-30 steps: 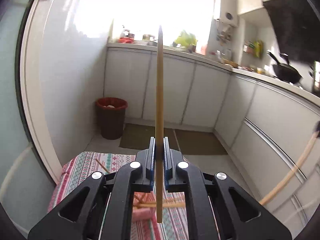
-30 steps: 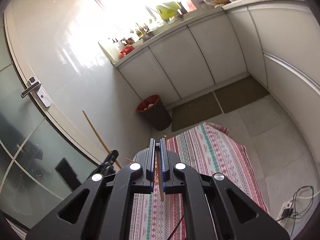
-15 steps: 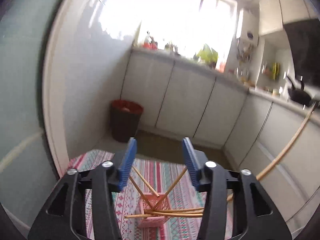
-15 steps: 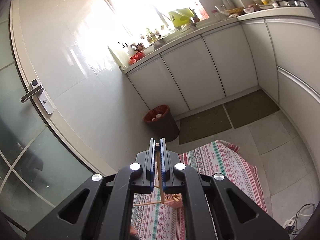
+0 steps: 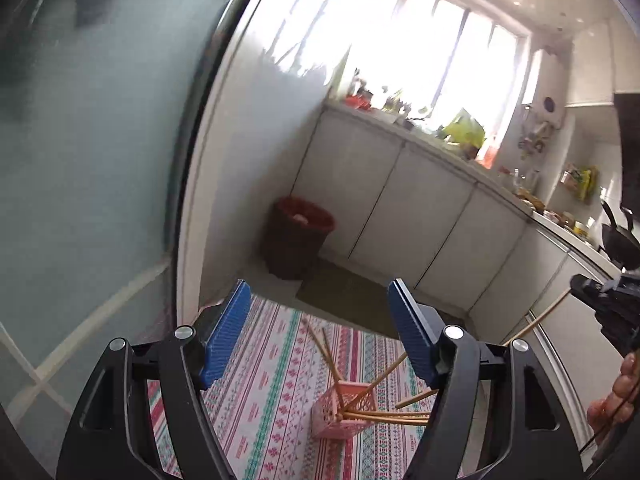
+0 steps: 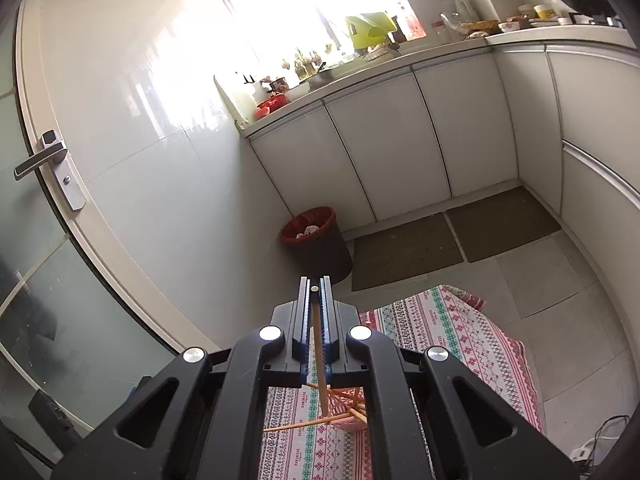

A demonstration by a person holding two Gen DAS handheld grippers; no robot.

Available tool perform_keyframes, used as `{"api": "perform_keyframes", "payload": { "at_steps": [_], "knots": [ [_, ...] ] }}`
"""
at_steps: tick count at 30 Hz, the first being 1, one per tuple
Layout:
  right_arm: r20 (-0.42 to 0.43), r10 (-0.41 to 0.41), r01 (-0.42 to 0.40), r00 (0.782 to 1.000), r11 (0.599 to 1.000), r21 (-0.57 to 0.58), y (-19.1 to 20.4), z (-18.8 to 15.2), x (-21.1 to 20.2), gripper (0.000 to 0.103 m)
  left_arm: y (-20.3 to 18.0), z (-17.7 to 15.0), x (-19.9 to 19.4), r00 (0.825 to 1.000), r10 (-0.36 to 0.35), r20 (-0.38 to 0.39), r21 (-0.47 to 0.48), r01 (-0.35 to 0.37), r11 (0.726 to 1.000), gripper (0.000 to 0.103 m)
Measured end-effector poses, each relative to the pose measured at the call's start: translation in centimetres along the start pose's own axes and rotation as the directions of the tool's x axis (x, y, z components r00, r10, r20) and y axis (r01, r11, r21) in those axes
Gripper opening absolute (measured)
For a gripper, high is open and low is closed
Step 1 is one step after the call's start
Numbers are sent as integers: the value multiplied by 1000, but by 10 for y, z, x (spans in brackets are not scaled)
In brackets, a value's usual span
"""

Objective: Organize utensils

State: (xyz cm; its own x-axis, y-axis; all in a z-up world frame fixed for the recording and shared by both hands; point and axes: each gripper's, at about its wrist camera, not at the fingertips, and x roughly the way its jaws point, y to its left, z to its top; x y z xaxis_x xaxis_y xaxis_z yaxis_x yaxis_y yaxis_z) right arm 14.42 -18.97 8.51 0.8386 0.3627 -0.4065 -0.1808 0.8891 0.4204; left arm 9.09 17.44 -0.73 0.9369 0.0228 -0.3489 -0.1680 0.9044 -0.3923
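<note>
Left wrist: my left gripper (image 5: 318, 324) is opening, jaws spread, nothing between them. Below, pink basket (image 5: 345, 410) on striped cloth (image 5: 272, 380), chopsticks (image 5: 384, 416) splayed out of it. Right wrist: my right gripper (image 6: 315, 322) is pinching one chopstick (image 6: 320, 360) above the basket. Red bin (image 6: 316, 240) by the cabinets (image 6: 380, 152).

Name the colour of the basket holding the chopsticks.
Pink basket, a slotted plastic one, clearest in the left wrist view.
</note>
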Motion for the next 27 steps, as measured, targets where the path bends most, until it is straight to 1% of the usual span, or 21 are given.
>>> {"api": "perform_keyframes", "payload": {
  "at_steps": [2,7,11,20,23,25,27],
  "knots": [
    [-4,-5,5,1000,1000,-16,5,-1,3,5,5,4,-1,1000,12,-6,-19,-12,1000,68],
    [1,-37,37,999,998,-57,17,-8,12,5,4,5,-7,1000,4,3,-11,-4,1000,68],
    [-15,-42,41,999,998,-52,15,-15,21,5,5,3,-4,1000,8,-9,-4,-8,1000,68],
    [-31,-39,37,999,998,-55,15,-19,33,5,19,4,14,996,66,-60,-14,-67,998,68],
    [-36,-38,35,999,998,-59,15,-21,39,5,23,4,30,988,117,-104,7,-117,993,68],
    [-40,-41,38,998,997,-66,15,-22,45,5,29,0,51,973,173,-150,39,-169,985,69],
    [-44,-48,45,998,996,-77,17,-23,51,5,36,-6,78,953,216,-214,68,-206,976,69]
  ]
}}
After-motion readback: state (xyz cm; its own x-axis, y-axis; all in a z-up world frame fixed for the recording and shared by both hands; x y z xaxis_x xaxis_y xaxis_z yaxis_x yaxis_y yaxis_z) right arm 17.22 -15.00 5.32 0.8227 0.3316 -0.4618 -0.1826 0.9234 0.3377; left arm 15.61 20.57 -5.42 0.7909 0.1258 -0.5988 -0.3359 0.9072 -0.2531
